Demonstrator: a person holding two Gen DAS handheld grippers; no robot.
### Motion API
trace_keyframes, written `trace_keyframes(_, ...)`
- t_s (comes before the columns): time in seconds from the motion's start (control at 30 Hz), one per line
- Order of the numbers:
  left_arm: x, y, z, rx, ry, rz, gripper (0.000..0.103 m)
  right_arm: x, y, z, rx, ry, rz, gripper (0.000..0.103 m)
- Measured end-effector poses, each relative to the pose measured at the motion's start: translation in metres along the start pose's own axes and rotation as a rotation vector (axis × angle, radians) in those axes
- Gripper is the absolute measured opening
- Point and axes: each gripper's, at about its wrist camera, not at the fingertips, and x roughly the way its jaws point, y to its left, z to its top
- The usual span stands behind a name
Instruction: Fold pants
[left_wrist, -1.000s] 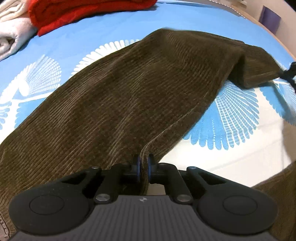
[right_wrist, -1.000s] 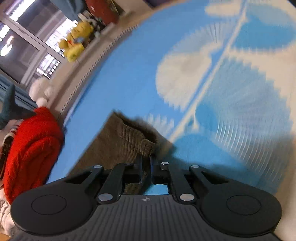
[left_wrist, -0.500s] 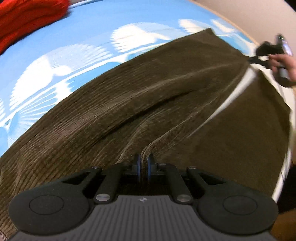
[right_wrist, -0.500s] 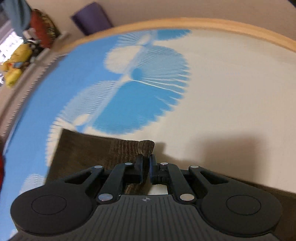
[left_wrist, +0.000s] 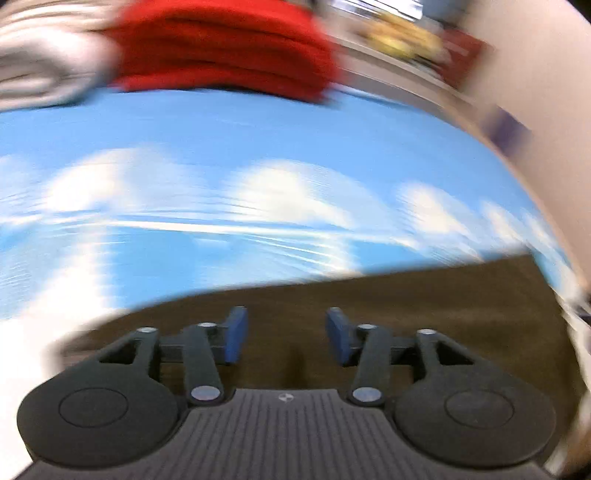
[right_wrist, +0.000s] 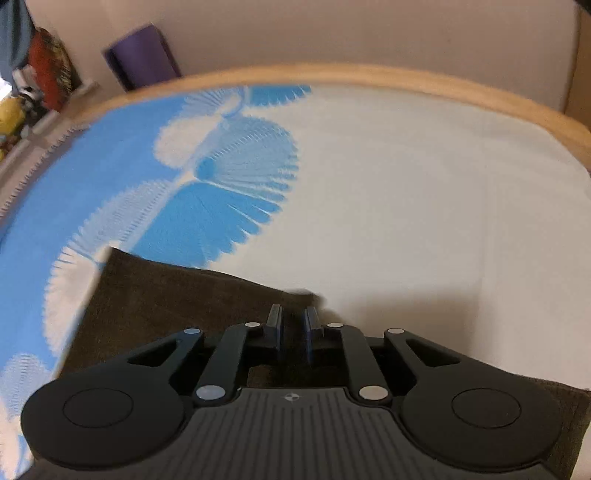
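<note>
Now laid on the blue-and-white bedspread (right_wrist: 388, 177), the brown corduroy pants (right_wrist: 155, 295) are seen beneath both grippers. The left gripper (left_wrist: 283, 334) is spread wide and empty; the right gripper (right_wrist: 293, 328) is parted slightly, nothing visibly pinched. The fold could be dragged askew if a fingertip snagged the cloth on withdrawal.

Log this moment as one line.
left gripper open | right gripper open | brown corduroy pants flat on blue-white bedsheet
</note>
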Motion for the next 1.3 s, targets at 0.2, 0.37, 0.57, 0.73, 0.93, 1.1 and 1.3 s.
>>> trace_keyframes(0.2, -0.002, 0.116, -0.011, -0.236, 0.033, 0.208, 0.077, -0.088, 0.043, -0.002, -0.154, -0.129, 0.184, 0.045)
trace_keyframes(0.37, 0.023, 0.158, -0.031, -0.308, 0.116, 0.153, 0.077, -0.169, 0.065, -0.031, -0.322, -0.147, 0.405, 0.046)
trace_keyframes(0.57, 0.051, 0.139, -0.033, -0.196, 0.075, 0.134, 0.056, -0.205, 0.056, -0.079, -0.457, -0.139, 0.489, 0.051)
trace_keyframes(0.73, 0.032, 0.124, -0.021, -0.143, -0.069, 0.186, 0.038, -0.193, 0.055, -0.081, -0.444, -0.107, 0.429, 0.051)
trace_keyframes(0.93, 0.014, 0.115, -0.015, -0.168, -0.053, 0.268, 0.051, -0.193, 0.044, -0.084, -0.458, -0.102, 0.393, 0.051)
trace_keyframes(1.1, -0.051, 0.106, -0.018, -0.199, -0.051, 0.241, 0.056, -0.190, 0.033, -0.082, -0.447, -0.074, 0.379, 0.051)
trace_keyframes(1.3, -0.113, 0.105, -0.072, -0.215, 0.082, 0.228, 0.056, -0.188, 0.016, -0.075, -0.363, -0.006, 0.419, 0.051)
